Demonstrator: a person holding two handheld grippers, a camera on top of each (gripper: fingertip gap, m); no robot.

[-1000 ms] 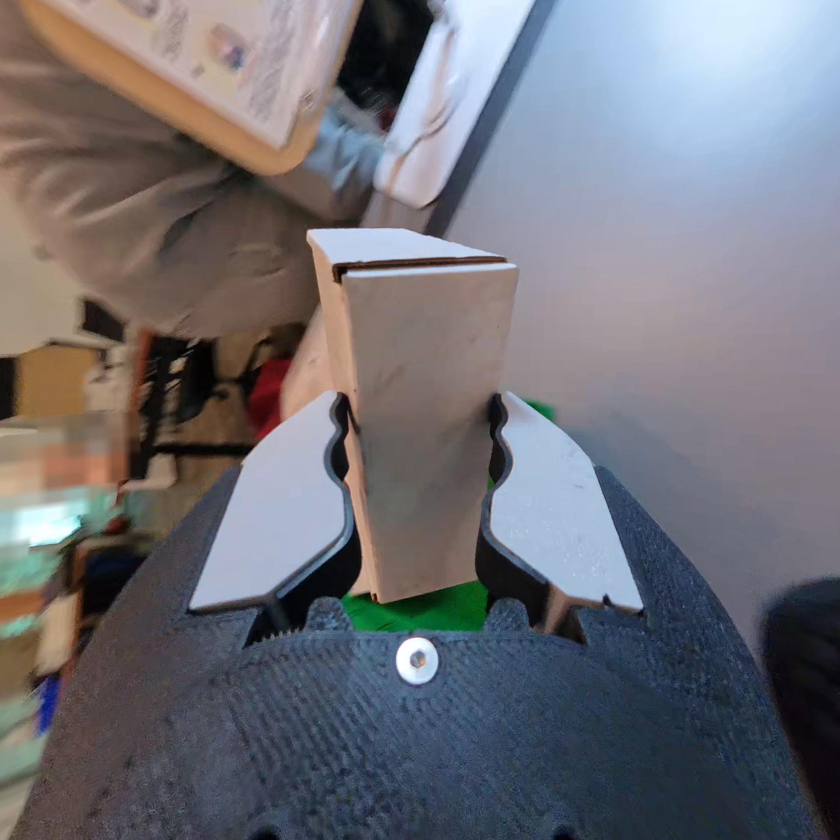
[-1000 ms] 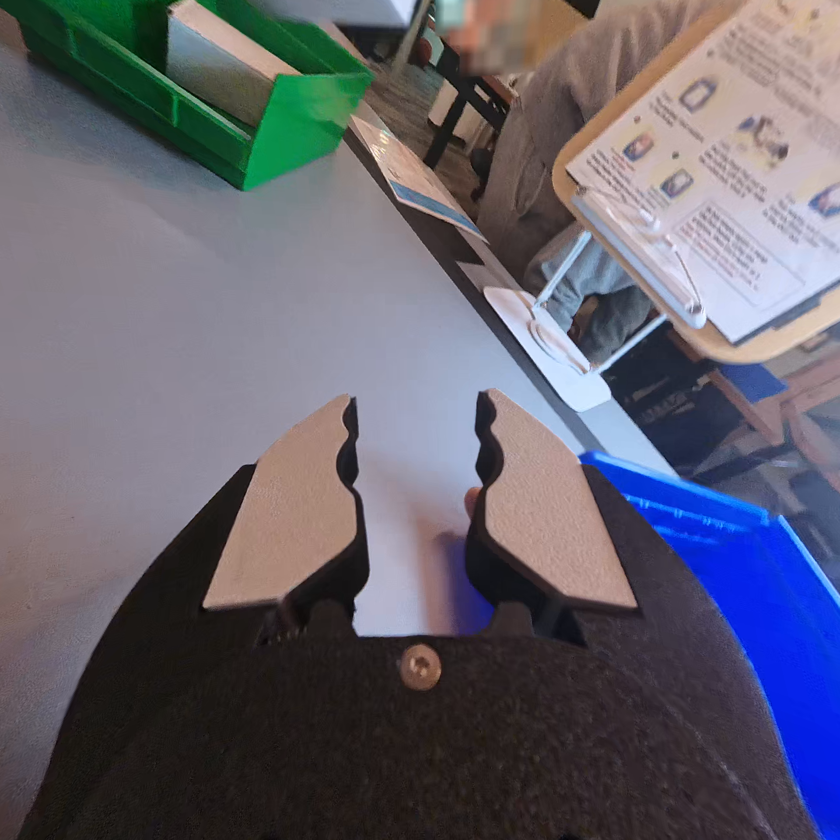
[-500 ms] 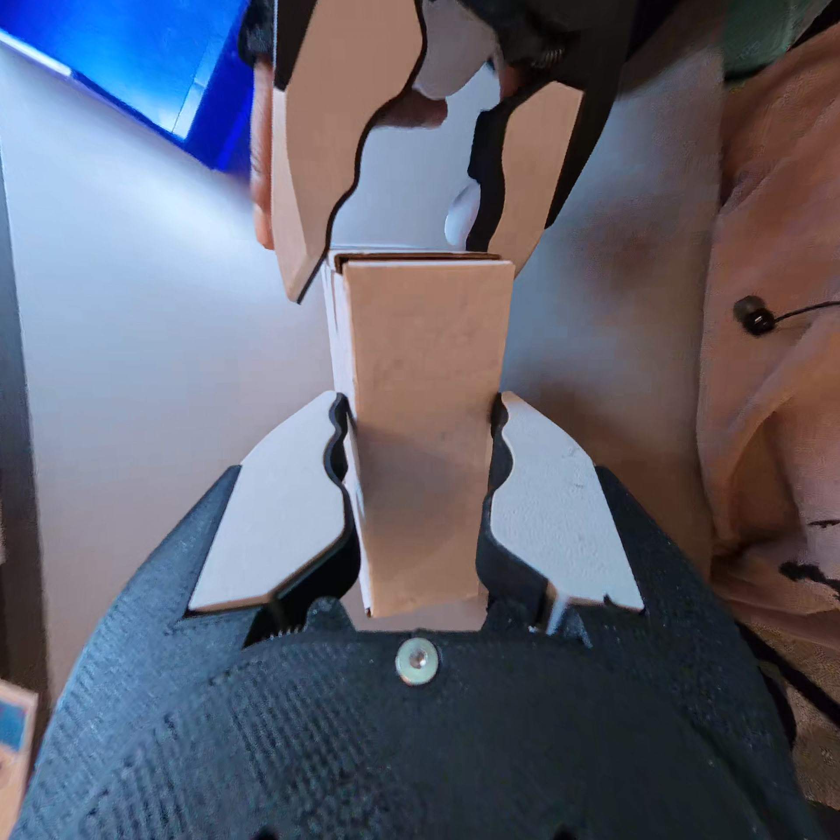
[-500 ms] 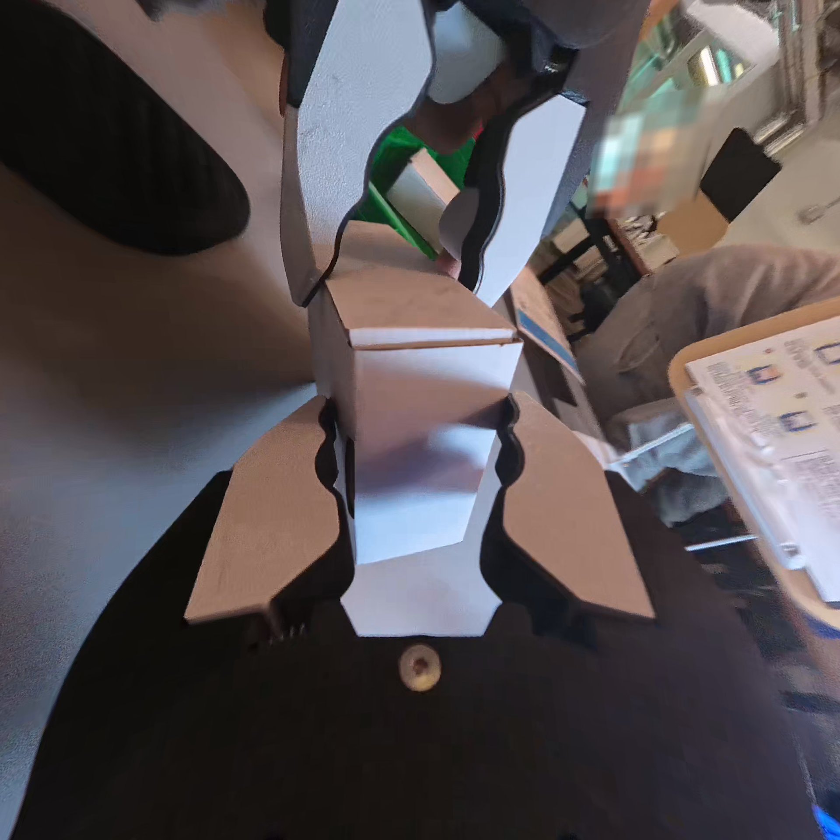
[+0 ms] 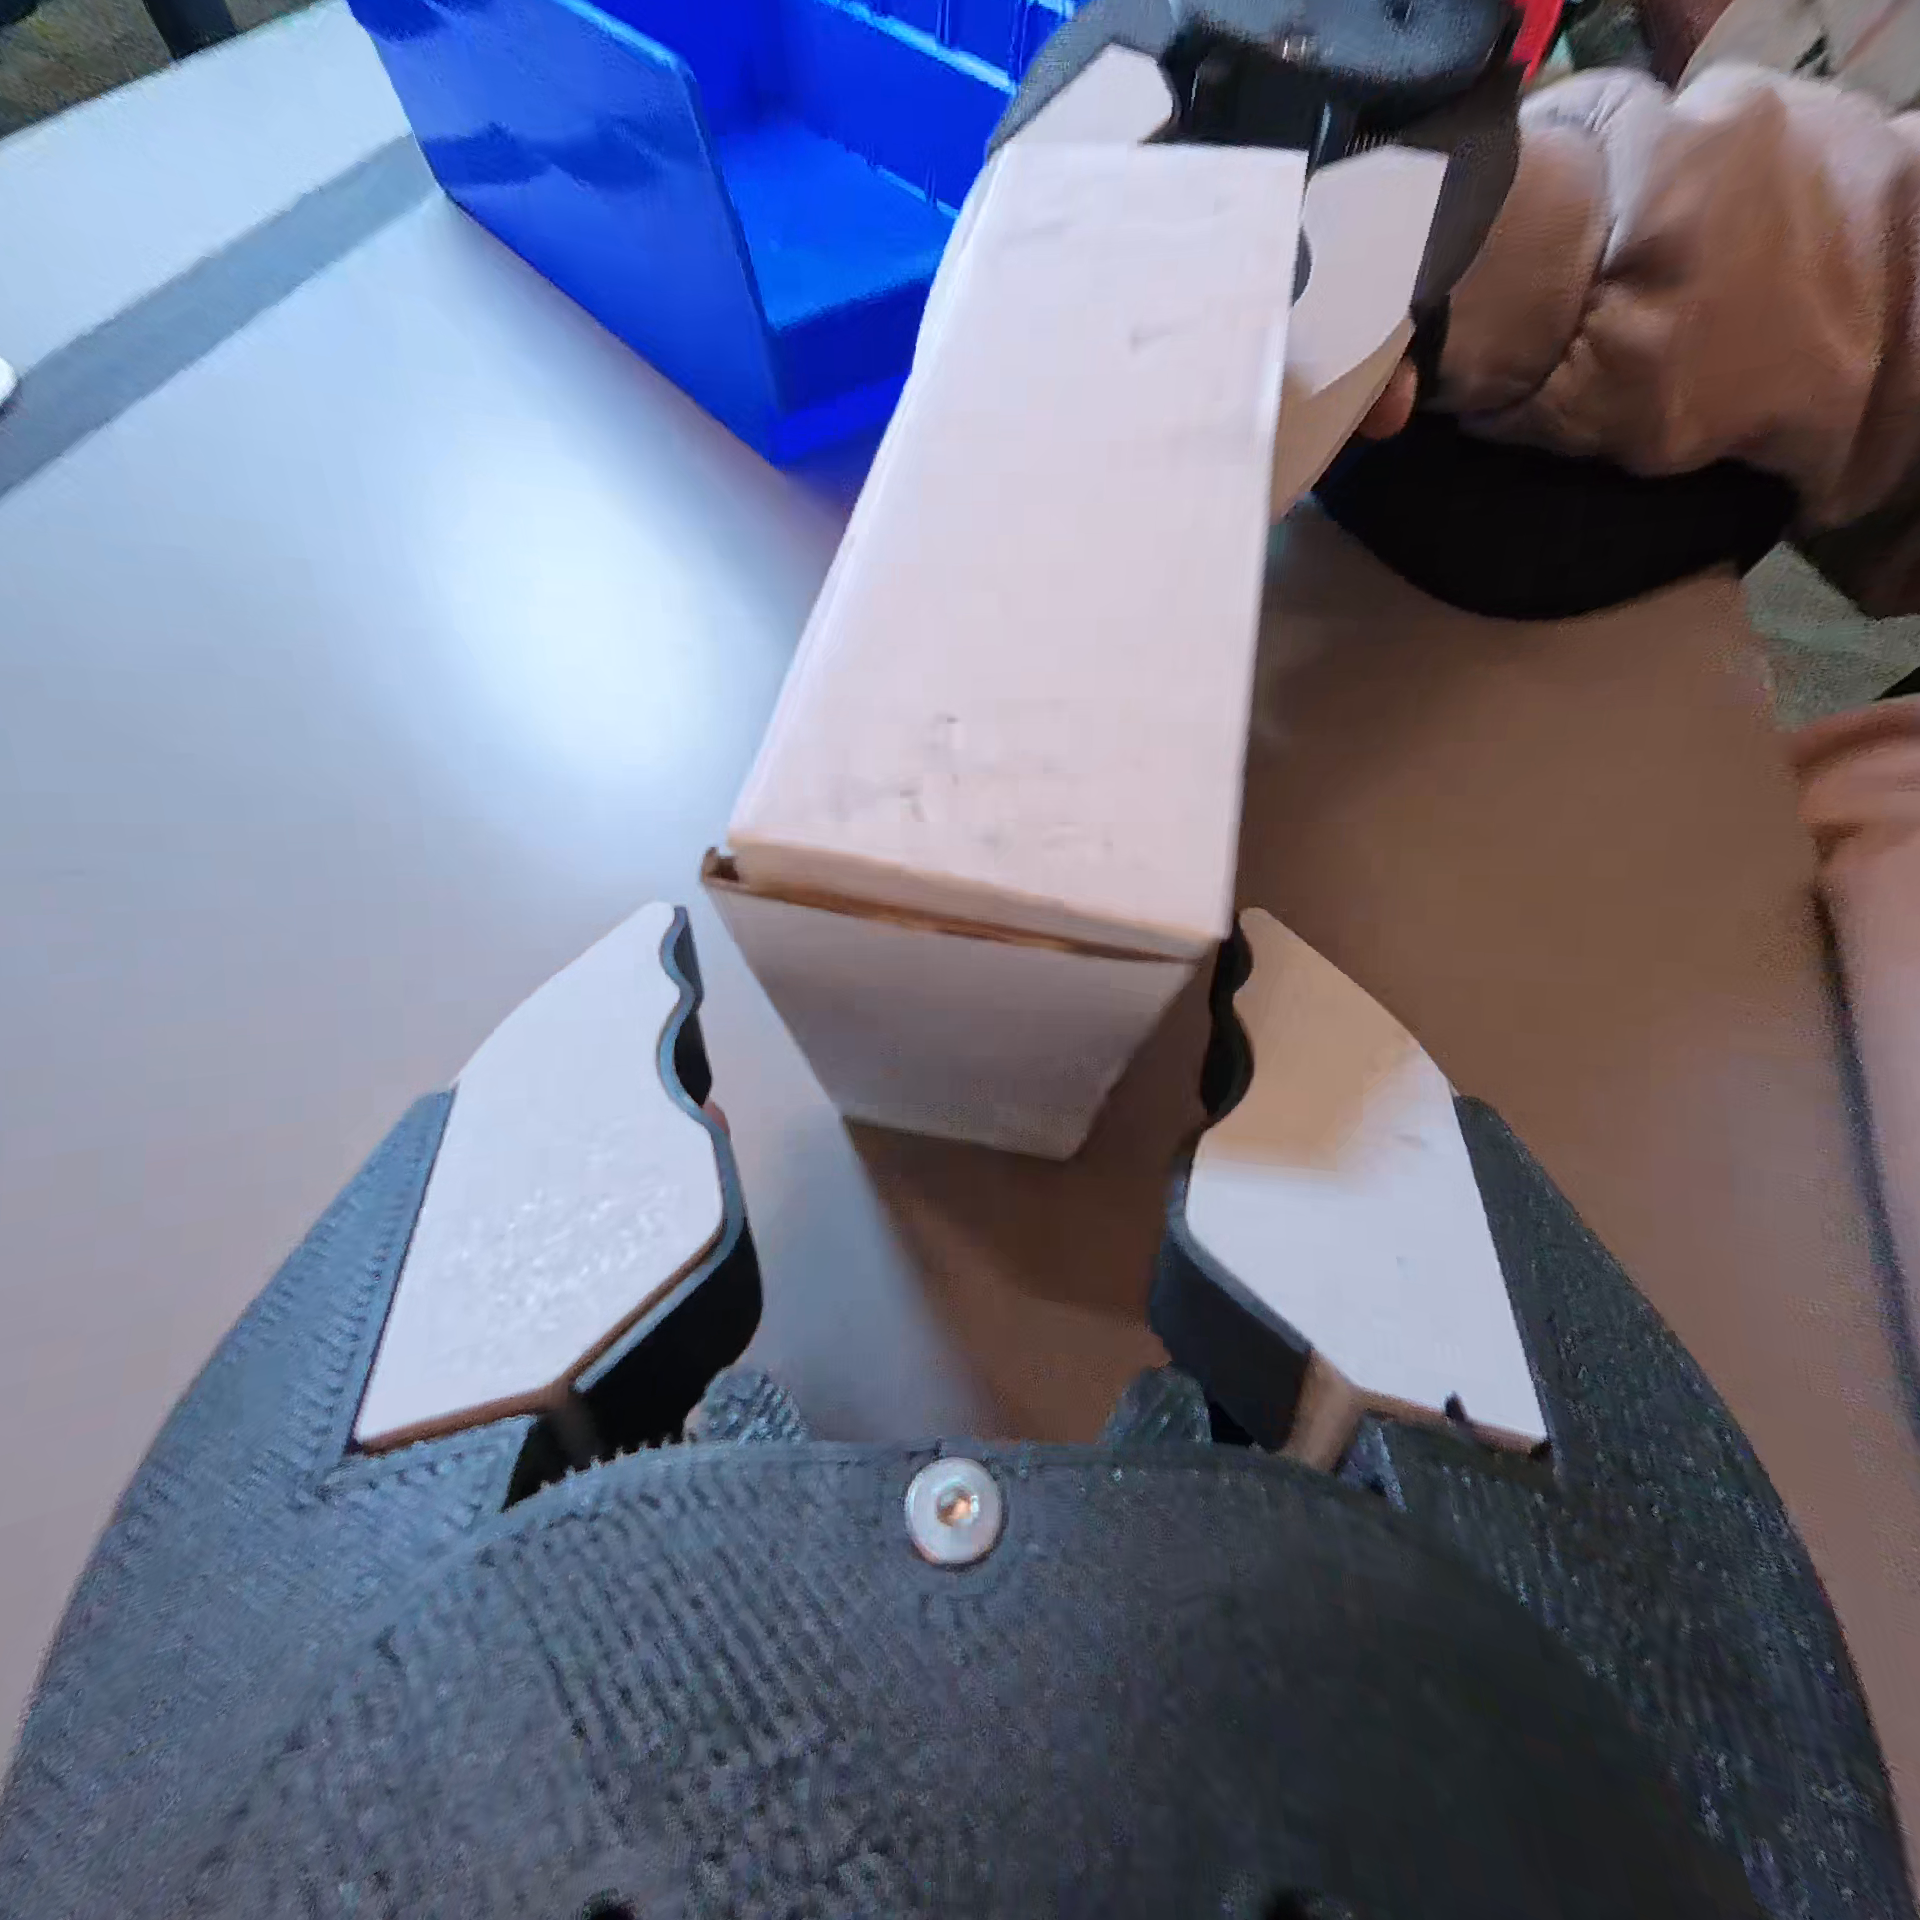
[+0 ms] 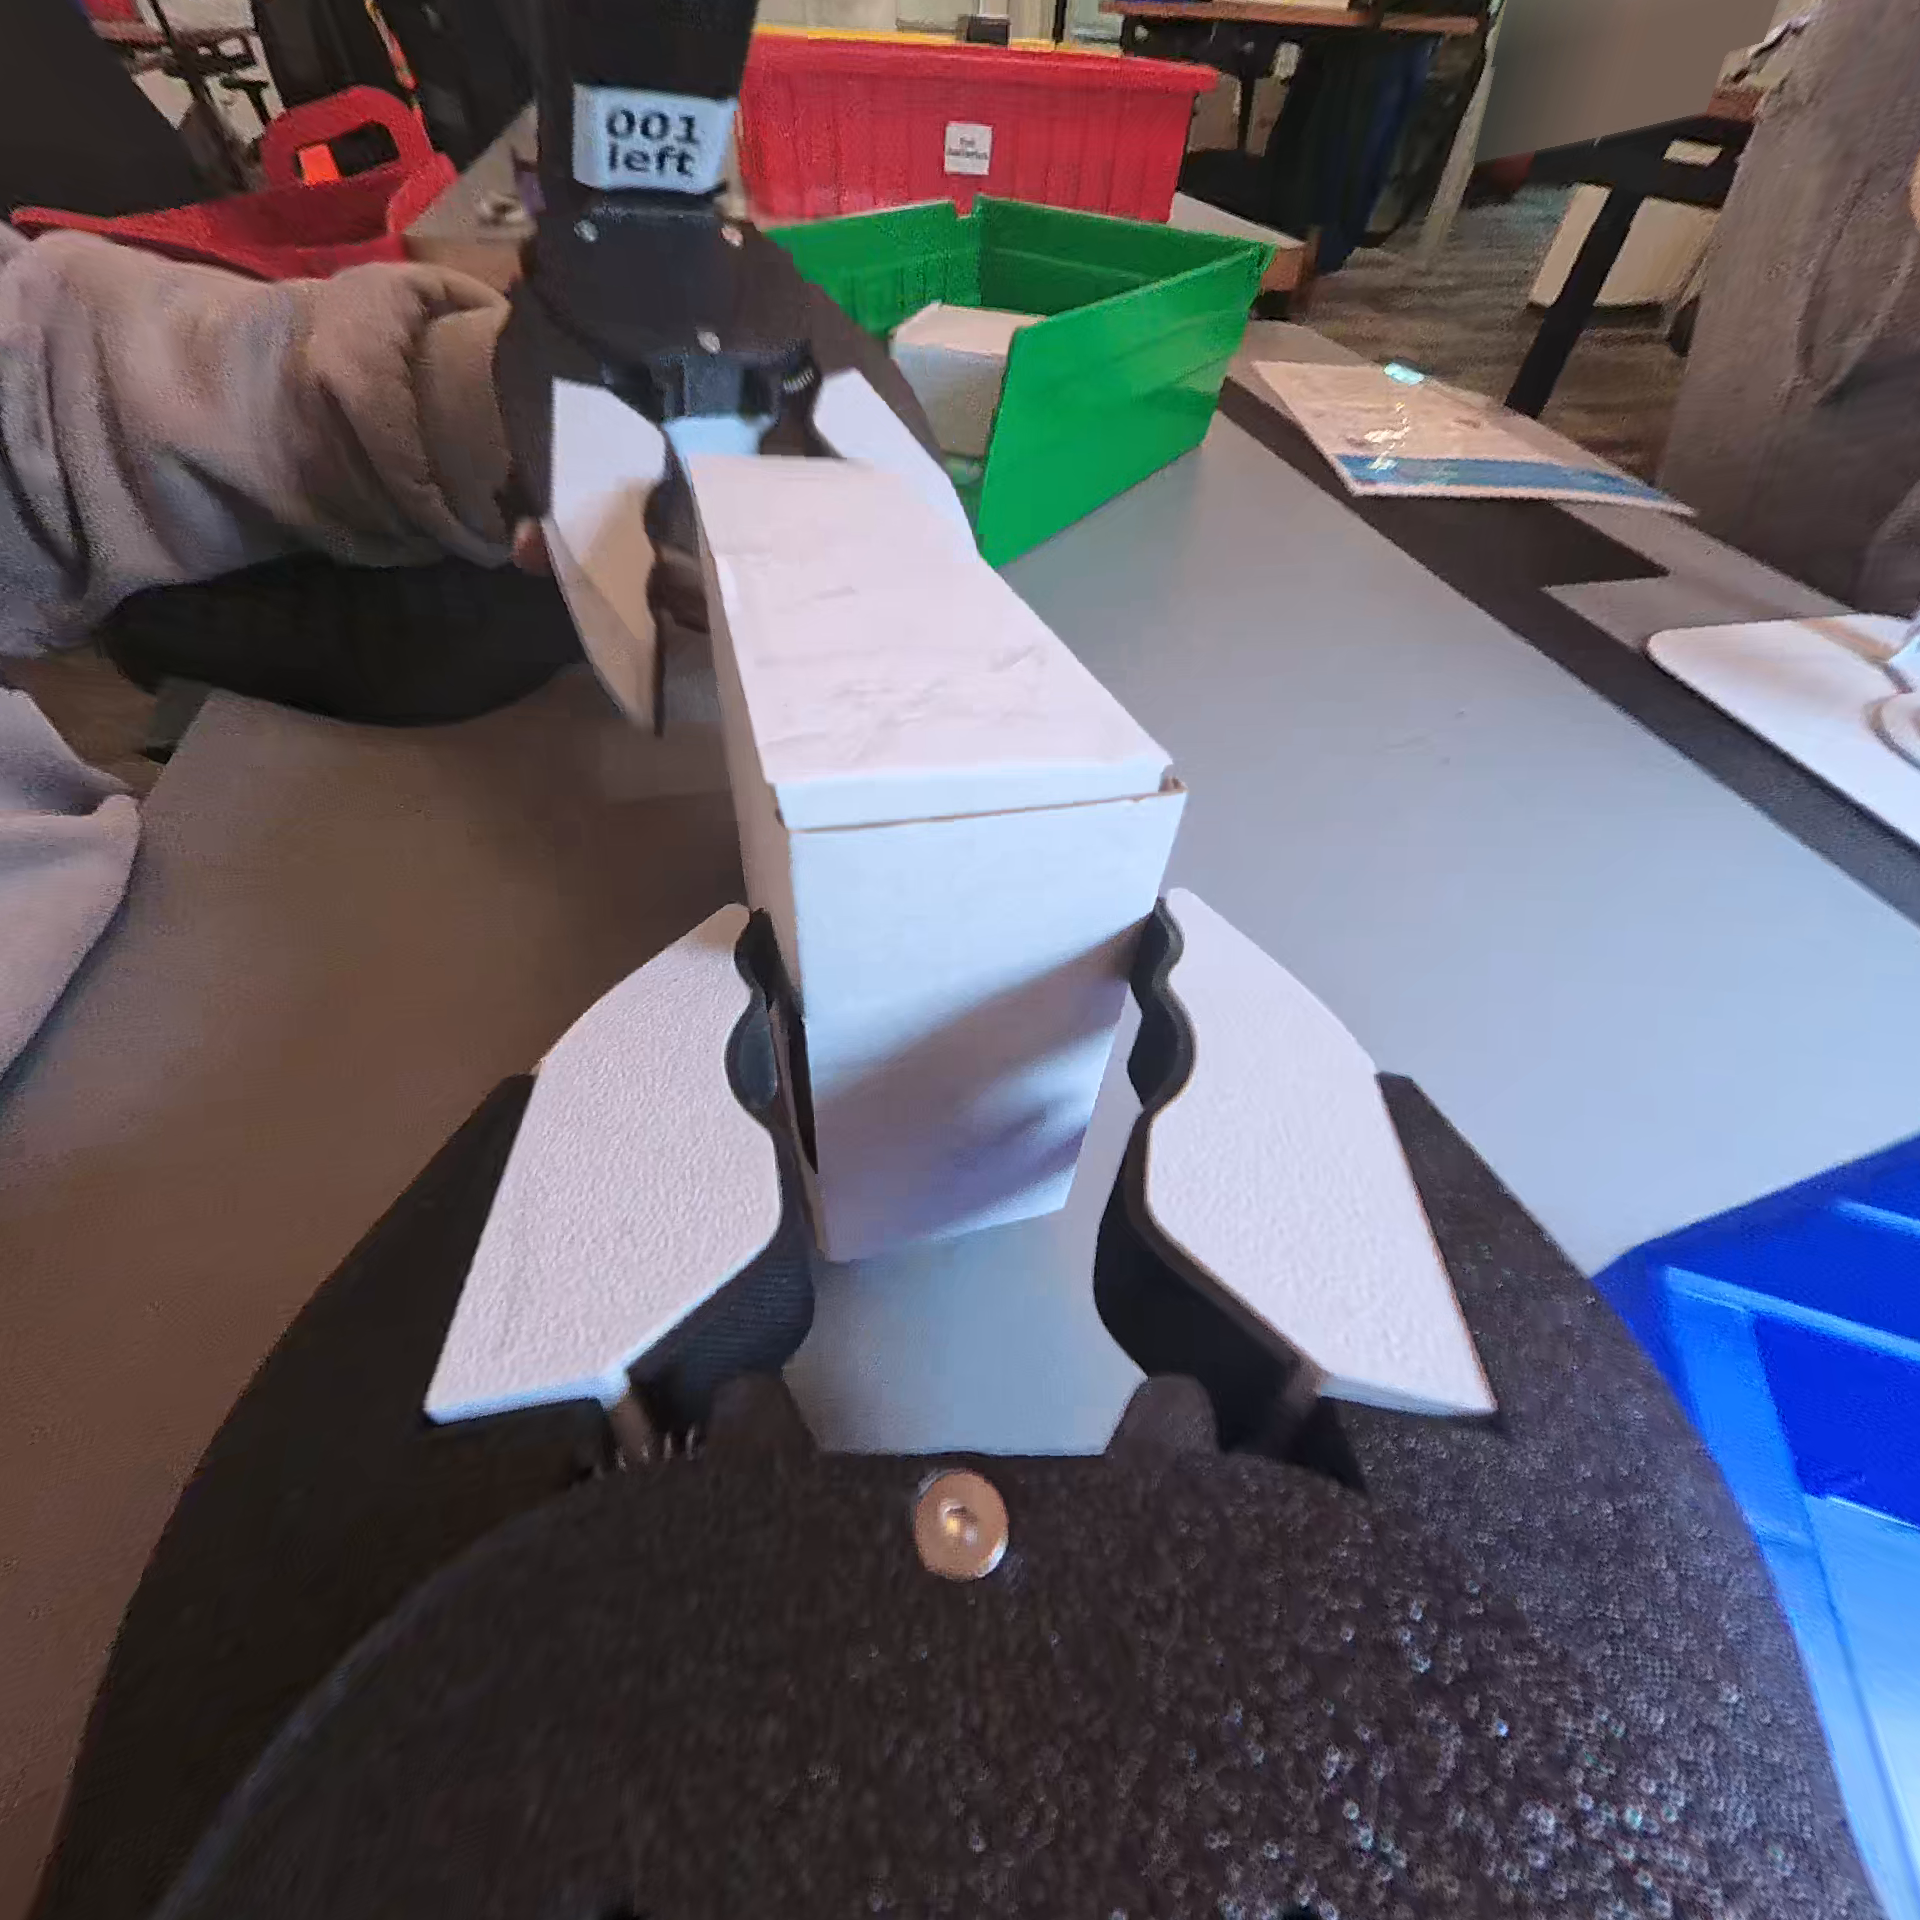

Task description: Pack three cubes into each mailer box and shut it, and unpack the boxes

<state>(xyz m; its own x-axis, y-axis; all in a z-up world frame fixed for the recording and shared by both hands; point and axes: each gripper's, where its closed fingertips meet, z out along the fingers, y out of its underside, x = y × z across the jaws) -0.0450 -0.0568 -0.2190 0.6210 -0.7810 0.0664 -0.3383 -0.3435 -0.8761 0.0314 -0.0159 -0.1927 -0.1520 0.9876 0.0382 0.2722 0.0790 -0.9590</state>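
Observation:
A long white mailer box (image 5: 1039, 540), closed, lies lengthwise low on the grey table (image 5: 312, 675) between my two grippers. My left gripper (image 5: 956, 935) is open around the box's near end. Its right finger (image 5: 1340, 1164) touches the box corner and its left finger (image 5: 582, 1174) stands apart. My right gripper (image 6: 956, 914) is shut on the other end of the box (image 6: 914, 675), with both fingers pressed to its sides. Each gripper shows in the other's view: the right one (image 5: 1226, 177) and the left one (image 6: 743, 468). No cubes show.
A blue bin (image 5: 644, 177) stands on the table beside the box's far end and shows in the right wrist view (image 6: 1818, 1351). A green bin (image 6: 1112, 353) holds another white box (image 6: 951, 374). A red crate (image 6: 966, 114), papers (image 6: 1455, 436) and a white stand base (image 6: 1787, 675) lie beyond. The gap from one gripper's tips to the other's is roughly 11 centimetres.
My left gripper has opened and let go of the box. The box has come down from upright in the air to lying low on the table. My right gripper now holds its other end.

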